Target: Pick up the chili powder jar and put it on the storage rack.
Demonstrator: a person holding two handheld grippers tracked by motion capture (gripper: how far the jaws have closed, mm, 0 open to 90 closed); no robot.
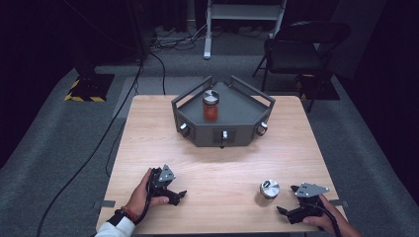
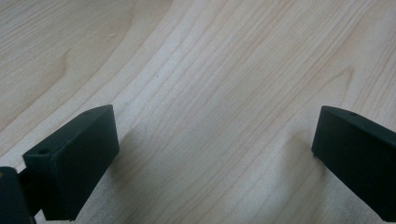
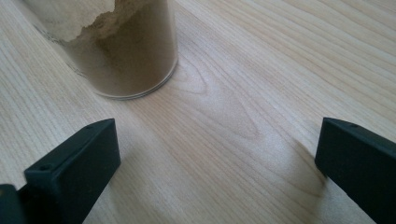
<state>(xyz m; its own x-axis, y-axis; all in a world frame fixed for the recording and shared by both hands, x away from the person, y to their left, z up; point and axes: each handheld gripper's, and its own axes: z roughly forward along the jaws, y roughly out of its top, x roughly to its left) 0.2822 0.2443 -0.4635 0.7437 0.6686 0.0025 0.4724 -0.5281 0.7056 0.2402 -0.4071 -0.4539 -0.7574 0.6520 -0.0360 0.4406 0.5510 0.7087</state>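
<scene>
1. The left hand-held gripper (image 1: 181,194) is resting low over the near-left part of the wooden surface (image 1: 217,163), gripped by the person's left hand (image 1: 141,195).
2. In the left gripper view its two black jaws are standing wide apart, with nothing between them but bare wood grain (image 2: 210,116); they are pinching nothing.
3. The right hand-held gripper (image 1: 286,200) is lying near the front right edge of the surface, held by the person's right hand (image 1: 323,219).
4. Its jaws are likewise spread wide in the right gripper view and are gripping nothing.
5. A small clear jar (image 1: 269,191) with a silver lid is standing upright on the surface just beside the right hand-held gripper, apart from its jaws.
6. In the right gripper view that jar (image 3: 121,51) is showing a tan powder inside and is sitting ahead of the left-hand jaw, not touching it.
7. A second jar (image 1: 210,105), with reddish contents and a silver lid, is standing upright inside the grey tray (image 1: 237,111) at the far side of the surface, well apart from both hand-held grippers.
</scene>
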